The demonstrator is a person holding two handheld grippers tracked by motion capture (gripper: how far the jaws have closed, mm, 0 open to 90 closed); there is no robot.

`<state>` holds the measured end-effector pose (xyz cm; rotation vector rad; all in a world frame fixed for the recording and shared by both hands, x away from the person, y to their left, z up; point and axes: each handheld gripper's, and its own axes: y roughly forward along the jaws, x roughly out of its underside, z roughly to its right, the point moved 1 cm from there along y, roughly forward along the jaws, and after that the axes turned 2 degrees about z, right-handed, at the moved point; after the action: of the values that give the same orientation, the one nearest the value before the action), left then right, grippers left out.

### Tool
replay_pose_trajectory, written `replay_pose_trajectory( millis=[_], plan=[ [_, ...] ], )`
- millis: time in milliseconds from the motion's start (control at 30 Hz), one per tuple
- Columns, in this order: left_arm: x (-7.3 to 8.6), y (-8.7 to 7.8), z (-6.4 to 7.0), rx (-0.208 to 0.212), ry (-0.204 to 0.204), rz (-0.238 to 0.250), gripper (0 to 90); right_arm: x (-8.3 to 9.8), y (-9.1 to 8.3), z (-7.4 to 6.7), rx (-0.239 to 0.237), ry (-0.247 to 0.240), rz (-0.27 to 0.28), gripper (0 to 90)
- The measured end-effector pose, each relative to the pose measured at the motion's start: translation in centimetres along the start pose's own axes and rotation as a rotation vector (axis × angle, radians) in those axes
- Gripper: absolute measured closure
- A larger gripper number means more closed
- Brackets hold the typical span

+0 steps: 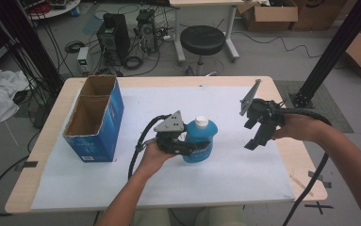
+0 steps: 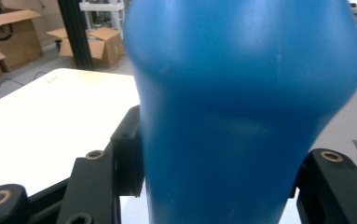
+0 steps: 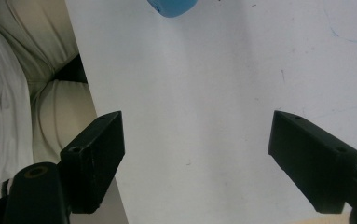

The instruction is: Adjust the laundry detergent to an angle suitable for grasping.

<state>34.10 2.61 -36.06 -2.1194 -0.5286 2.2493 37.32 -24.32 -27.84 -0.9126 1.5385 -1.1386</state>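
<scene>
A blue plastic bottle (image 1: 199,141) with a white cap stands near the middle of the white sheet on the table. My left gripper (image 1: 194,143) is shut on its body, one black jaw on each side. In the left gripper view the blue bottle (image 2: 241,112) sits pressed between the two jaws. My right gripper (image 1: 258,134) hangs above the table's right part, tilted down, jaws wide apart and nothing between them. In the right gripper view its jaws (image 3: 197,154) frame bare white sheet, with the blue bottle (image 3: 172,7) at the top edge.
An open blue cardboard box (image 1: 95,117) with two compartments stands at the table's left. The wooden table edge (image 1: 305,155) runs close to the right hand. Beyond the table are a black stool (image 1: 202,41), computer towers (image 1: 114,37) and cardboard boxes (image 1: 274,14).
</scene>
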Motion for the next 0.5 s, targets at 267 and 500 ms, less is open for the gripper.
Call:
replay_pose_trajectory(
  millis=[267,500],
  plan=[
    [0.6,-0.6,-0.3,0.044,0.012,0.001,43.8,-0.1,0.1,-0.3,0.000,0.005,-0.008,18.3],
    [1.4,-0.4,-0.5,0.092,0.010,-0.017,43.9,-0.3,0.3,-0.4,-0.003,0.011,-0.010,18.3]
  ],
)
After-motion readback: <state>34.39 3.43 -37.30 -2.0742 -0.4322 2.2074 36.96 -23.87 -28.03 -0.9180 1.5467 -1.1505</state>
